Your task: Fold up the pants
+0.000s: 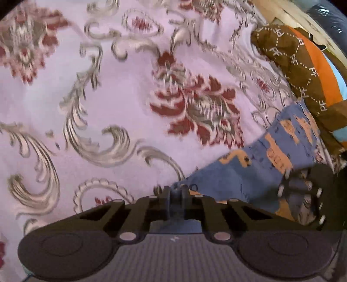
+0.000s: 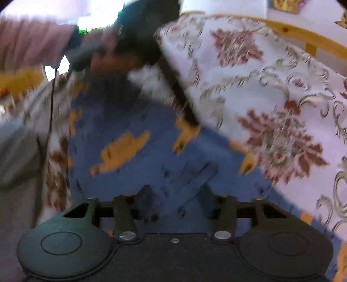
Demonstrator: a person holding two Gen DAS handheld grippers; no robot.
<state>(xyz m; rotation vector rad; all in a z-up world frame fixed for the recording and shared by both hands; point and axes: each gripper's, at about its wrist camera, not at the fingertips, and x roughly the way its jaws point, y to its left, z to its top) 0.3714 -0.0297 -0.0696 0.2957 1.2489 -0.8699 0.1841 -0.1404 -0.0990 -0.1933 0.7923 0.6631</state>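
The pants [image 1: 249, 171] are blue with orange animal prints and lie on a pale floral bedspread [image 1: 108, 86]. In the left wrist view my left gripper [image 1: 176, 191] is shut on an edge of the pants, which stretch to the right toward my right gripper [image 1: 303, 191]. In the right wrist view the pants [image 2: 134, 151] fill the middle, blurred by motion. My right gripper [image 2: 175, 195] has its fingers apart with blue cloth lying between them. My left gripper [image 2: 190, 117] shows there as a dark bar at the pants' far edge.
A folded brown, orange and light-blue cloth [image 1: 303, 65] lies at the right by a wooden bed frame [image 1: 288, 13]. The wooden rail [image 2: 303, 36] curves behind the bedspread [image 2: 271, 86]. A person's arm in a pink sleeve [image 2: 32, 41] is at the upper left.
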